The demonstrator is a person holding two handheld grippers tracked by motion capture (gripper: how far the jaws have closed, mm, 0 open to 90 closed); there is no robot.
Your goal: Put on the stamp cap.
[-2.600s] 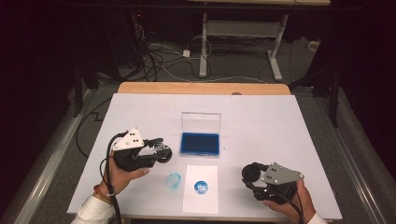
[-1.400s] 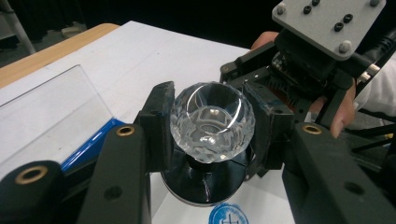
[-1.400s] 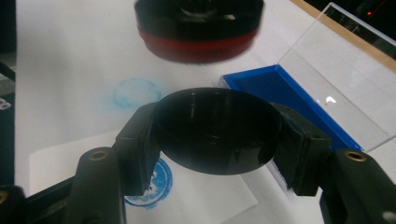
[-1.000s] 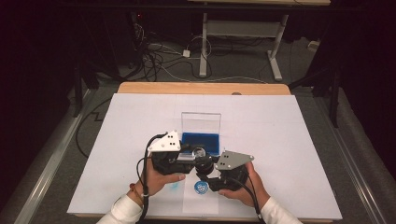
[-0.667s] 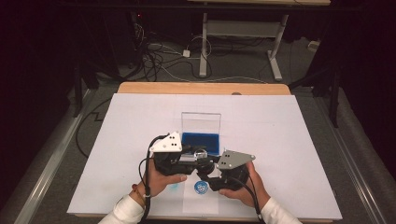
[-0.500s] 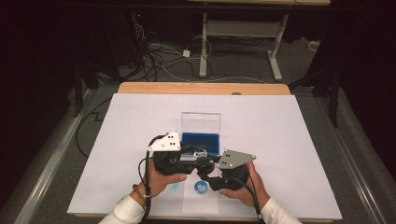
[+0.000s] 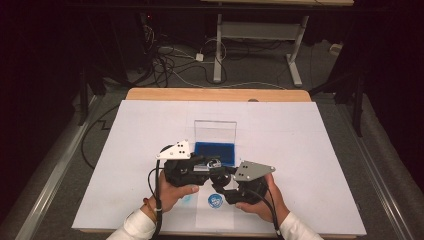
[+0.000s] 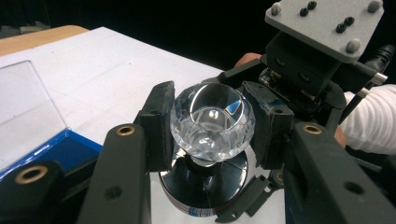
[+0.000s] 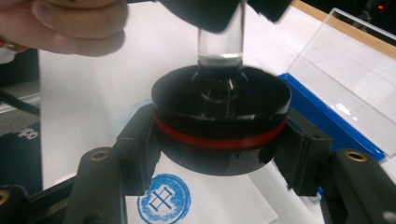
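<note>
Between the left gripper [image 8: 208, 135] pads sits the stamp's [image 8: 210, 154] clear glassy knob. Its black, red-striped base is squeezed by the right gripper [image 9: 217, 140]. Below lies paper [image 9: 224, 200] with a blue mark [image 9: 164, 198], beside a blue ink box [image 7: 215, 150]

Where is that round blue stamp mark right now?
In the high view the blue stamp mark sits on the white paper slip near the table's front edge, just below both grippers.

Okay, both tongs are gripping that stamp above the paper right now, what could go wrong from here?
1. The left tongs pinch only the smooth, faceted clear knob; it could slip or twist out.
2. The right tongs clamp the stamp's black base while the left hold the top; pulling unevenly might separate or tilt the stamp.
3. It hangs close above the blue print on the paper; dipping could smudge it or leave a stray mark.
</note>
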